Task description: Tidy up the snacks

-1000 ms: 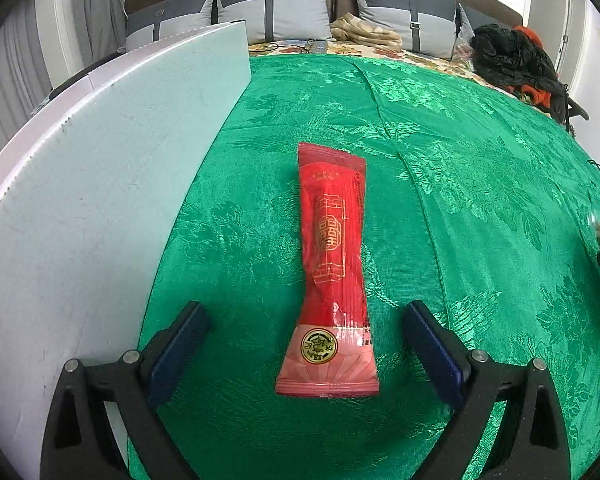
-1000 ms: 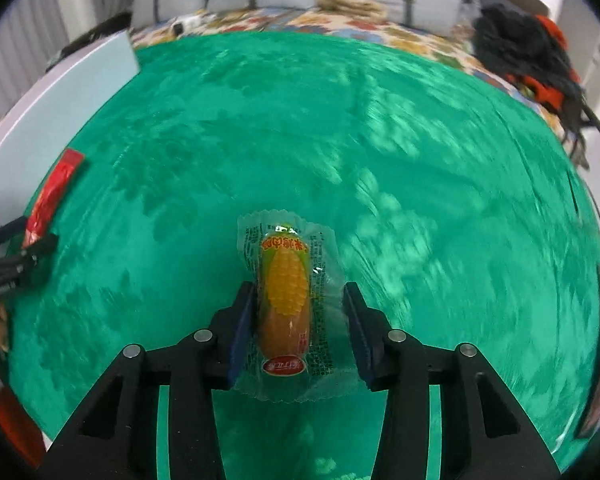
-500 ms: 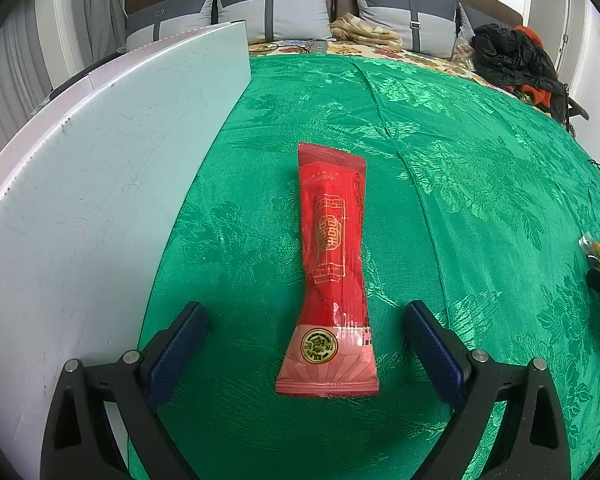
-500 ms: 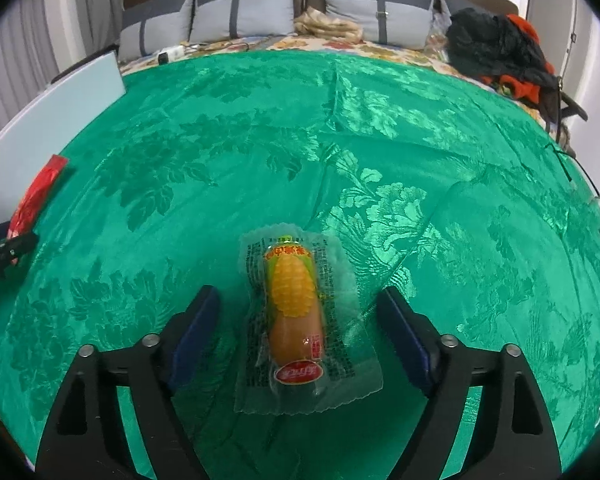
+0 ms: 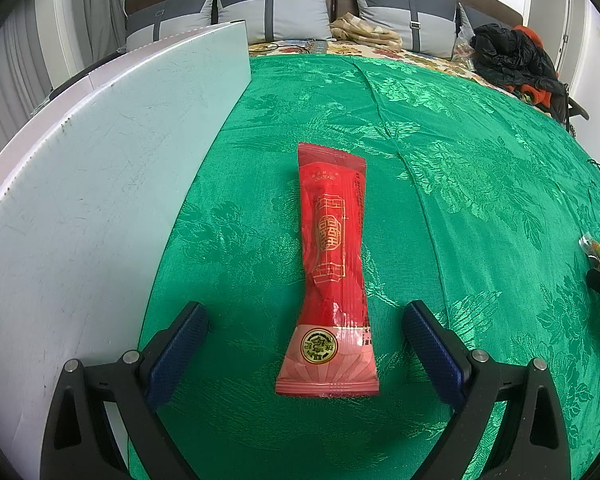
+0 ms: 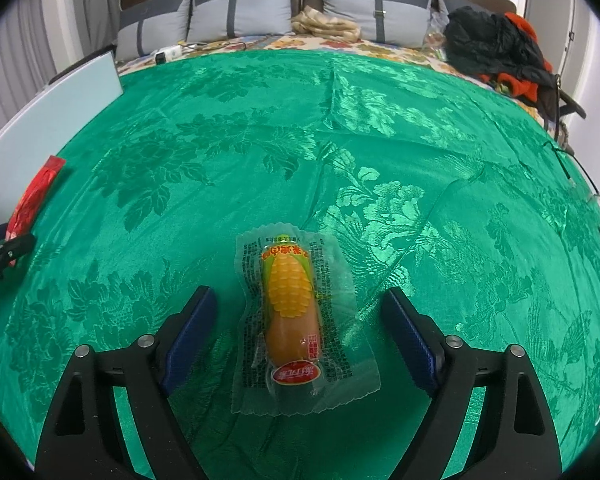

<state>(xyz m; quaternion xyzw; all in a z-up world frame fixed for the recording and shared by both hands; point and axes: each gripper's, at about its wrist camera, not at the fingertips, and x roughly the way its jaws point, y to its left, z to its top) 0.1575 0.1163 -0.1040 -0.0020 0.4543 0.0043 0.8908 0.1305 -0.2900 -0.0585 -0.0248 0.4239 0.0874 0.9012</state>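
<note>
Left wrist camera rides low behind the left gripper (image 5: 304, 344), looking steeply down and forward, close over the green brocade cloth (image 5: 460, 184), with the long red foil snack packet (image 5: 332, 248) centred; right wrist camera sits likewise behind the right gripper (image 6: 300, 332), close above the clear-wrapped corn sausage (image 6: 290, 304); both face the grey pillows (image 6: 240, 12) and share cloth, red packet (image 6: 32, 200) and the pale upright board (image 5: 100, 180).

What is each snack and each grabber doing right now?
Red snack packet: sealed, lying flat on the green cloth, untouched.
Corn sausage packet: sealed, lying flat on the cloth, untouched.
Left gripper: jaws wide open, either side of the red packet.
Right gripper: jaws wide open, either side of the corn sausage.
White board: standing on edge beside the cloth.
</note>
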